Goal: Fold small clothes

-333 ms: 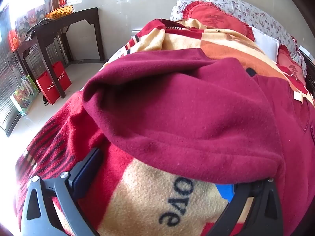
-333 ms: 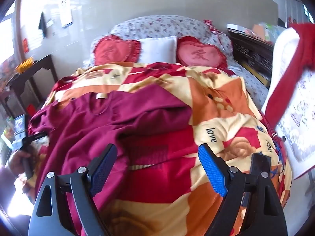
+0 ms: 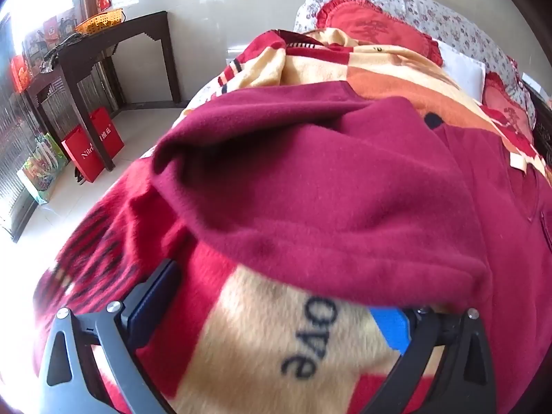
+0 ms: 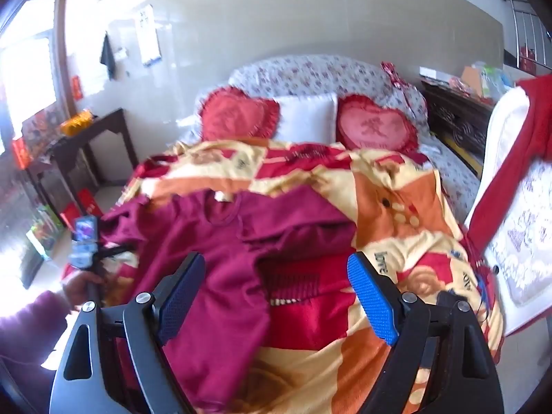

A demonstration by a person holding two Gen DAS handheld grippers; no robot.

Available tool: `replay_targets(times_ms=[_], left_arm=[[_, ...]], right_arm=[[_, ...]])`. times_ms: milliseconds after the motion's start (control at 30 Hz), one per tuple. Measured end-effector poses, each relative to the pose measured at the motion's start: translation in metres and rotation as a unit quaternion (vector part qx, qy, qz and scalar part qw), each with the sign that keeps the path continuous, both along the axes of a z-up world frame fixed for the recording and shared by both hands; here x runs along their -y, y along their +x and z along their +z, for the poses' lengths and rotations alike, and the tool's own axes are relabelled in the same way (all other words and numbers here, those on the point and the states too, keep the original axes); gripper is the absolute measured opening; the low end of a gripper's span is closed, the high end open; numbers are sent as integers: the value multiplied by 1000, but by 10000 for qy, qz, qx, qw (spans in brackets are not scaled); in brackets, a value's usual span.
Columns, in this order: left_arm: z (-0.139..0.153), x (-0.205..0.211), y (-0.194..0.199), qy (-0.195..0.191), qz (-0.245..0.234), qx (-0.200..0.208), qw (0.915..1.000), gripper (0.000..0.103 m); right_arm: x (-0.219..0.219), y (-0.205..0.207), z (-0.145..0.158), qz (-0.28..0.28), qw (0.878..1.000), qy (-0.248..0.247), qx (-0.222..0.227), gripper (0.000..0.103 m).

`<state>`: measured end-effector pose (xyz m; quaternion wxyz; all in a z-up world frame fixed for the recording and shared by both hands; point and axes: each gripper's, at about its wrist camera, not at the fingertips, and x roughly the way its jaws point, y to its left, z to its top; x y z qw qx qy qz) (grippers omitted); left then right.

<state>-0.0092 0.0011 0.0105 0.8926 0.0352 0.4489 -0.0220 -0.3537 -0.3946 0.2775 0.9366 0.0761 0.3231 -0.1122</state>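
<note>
Left wrist view: the left gripper (image 3: 272, 314) is seen with its jaws spread wide and nothing pinched, its dark pad at one side and its blue pad at the other, the hem of the maroon top (image 3: 327, 189) draped just over the blue pad's upper edge; compared with the frame a moment earlier the garment's folded edge is found in nearly the same place, only slightly nearer, so little has been altered on this side. In the right wrist view the right gripper (image 4: 276, 293) is likewise held released, empty between its pads, but it has been drawn back and tipped, the picture being smeared by motion and the top (image 4: 220, 258) now lying further up the view. The top is spread on the patterned blanket (image 4: 396, 214), its neckline toward the heart-shaped cushions (image 4: 238, 117), one sleeve already laid across the chest. Beyond it a hand (image 4: 82, 283) with the other tool is visible at the bed's edge. It is judged that a sleeve fold has been completed and let go, and that the opposite sleeve remains to be taken
</note>
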Motion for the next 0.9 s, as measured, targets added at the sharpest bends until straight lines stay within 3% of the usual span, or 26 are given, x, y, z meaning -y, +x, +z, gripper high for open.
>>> replay_targets(times_ms=[133,300,467,567,733,900], left_arm=[[20,-4,-34,39,-99,12,9999,100],[67,-9,-71,-118,-321,301,9990,100],[115,-2,-107,-214,-599,615,9961,100],[132,6,-115,-184,-684,734,9948,100],[138,24,-116,-278,-797,701,9940,100],[128,47,-114,-290,-961,608,9931,100]], right_arm=[[-8,-21,35,316,9984,175,430,68],[-19,-14,38,488,9960,555,503,69],[-36,19,1,616,9936,903,292,69],[-55,49,-25,551,9950,825,131,69],[-85,91,-62,602,9976,343,-13,69],[-90,119,-92,451,9981,334,-235,69]])
